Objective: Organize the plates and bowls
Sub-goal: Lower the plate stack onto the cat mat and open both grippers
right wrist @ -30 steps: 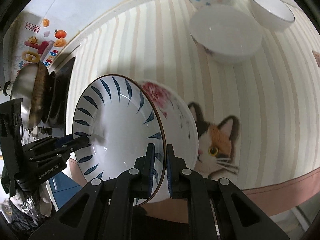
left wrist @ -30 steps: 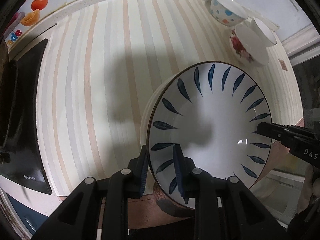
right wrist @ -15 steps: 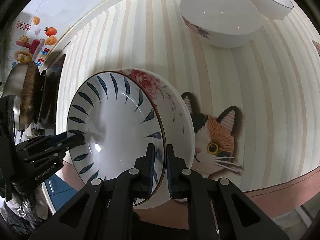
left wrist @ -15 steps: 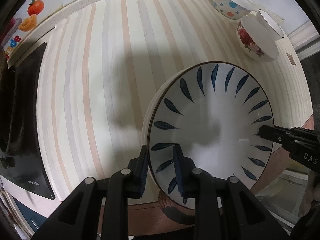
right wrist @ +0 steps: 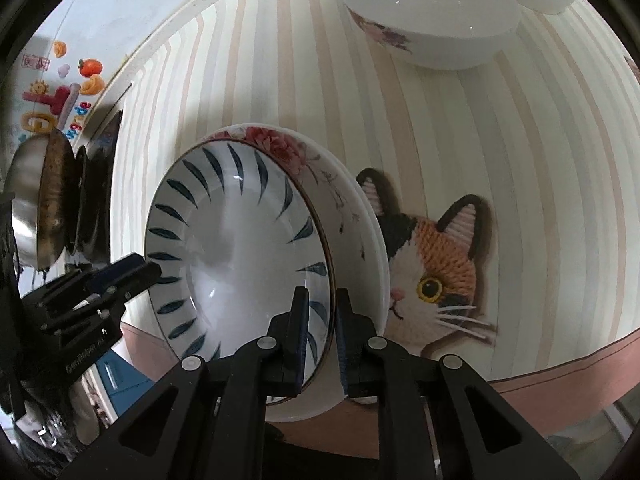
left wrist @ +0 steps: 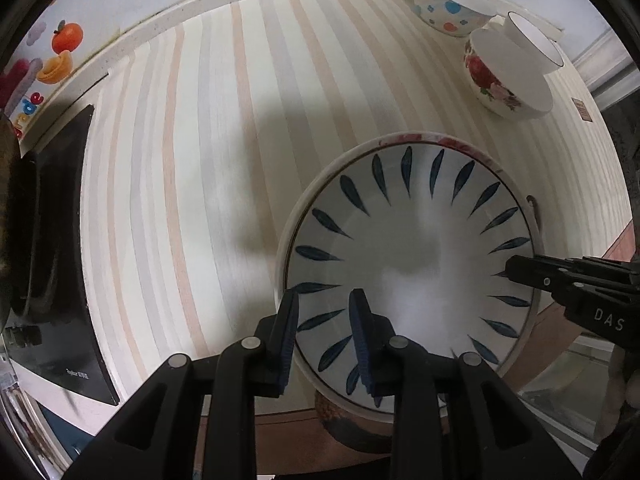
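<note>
A white plate with blue leaf marks [left wrist: 408,264] [right wrist: 240,248] lies nested in a larger rose-patterned plate [left wrist: 440,140] [right wrist: 348,216] near the counter's front edge. My left gripper [left wrist: 324,320] straddles its near rim, one finger outside and one inside, and the jaws are opening with a gap beside the rim. My right gripper [right wrist: 322,320] straddles the opposite rim; its jaws are opening too, with slivers of space at the pads. Each gripper shows in the other's view: right gripper [left wrist: 510,270], left gripper [right wrist: 152,270].
At the back right stand a dotted bowl [left wrist: 444,12], a rose bowl [left wrist: 504,76] [right wrist: 432,28] and a dark-rimmed white bowl [left wrist: 536,40]. A cat-face mat [right wrist: 440,248] lies right of the plates. A black hob [left wrist: 52,240] with a wok [right wrist: 44,200] is at the left.
The blue-leaf plate has come down level into the rose plate. Both pairs of fingers have spread slightly off its rim.
</note>
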`<move>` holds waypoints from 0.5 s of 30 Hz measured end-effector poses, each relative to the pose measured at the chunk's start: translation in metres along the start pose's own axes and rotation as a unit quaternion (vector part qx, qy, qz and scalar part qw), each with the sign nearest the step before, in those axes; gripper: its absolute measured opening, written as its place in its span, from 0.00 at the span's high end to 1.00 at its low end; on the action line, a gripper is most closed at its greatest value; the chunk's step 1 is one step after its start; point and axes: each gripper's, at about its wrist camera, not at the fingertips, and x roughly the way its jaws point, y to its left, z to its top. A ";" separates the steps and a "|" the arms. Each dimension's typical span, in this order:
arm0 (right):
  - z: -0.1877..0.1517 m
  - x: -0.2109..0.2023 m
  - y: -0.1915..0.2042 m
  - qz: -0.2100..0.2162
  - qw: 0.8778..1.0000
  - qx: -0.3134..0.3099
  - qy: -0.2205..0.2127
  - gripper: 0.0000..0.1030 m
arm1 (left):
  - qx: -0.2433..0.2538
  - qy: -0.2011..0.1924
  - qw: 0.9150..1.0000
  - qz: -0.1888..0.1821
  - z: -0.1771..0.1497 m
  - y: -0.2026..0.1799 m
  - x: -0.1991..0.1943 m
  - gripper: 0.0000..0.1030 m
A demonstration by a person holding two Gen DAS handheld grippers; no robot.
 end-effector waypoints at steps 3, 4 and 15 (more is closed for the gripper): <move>0.000 -0.002 0.001 -0.009 1.000 0.001 -0.005 0.84 | -0.006 -0.006 1.000 0.006 -0.004 -0.003 -0.004 0.77; 0.000 -0.004 0.002 -0.008 1.000 0.002 -0.007 0.84 | -0.009 -0.008 1.000 0.008 -0.007 -0.003 -0.006 0.77; -0.030 -0.070 0.042 -0.036 0.996 -0.036 -0.076 0.65 | -0.031 -0.060 0.998 -0.006 -0.041 -0.003 -0.074 0.70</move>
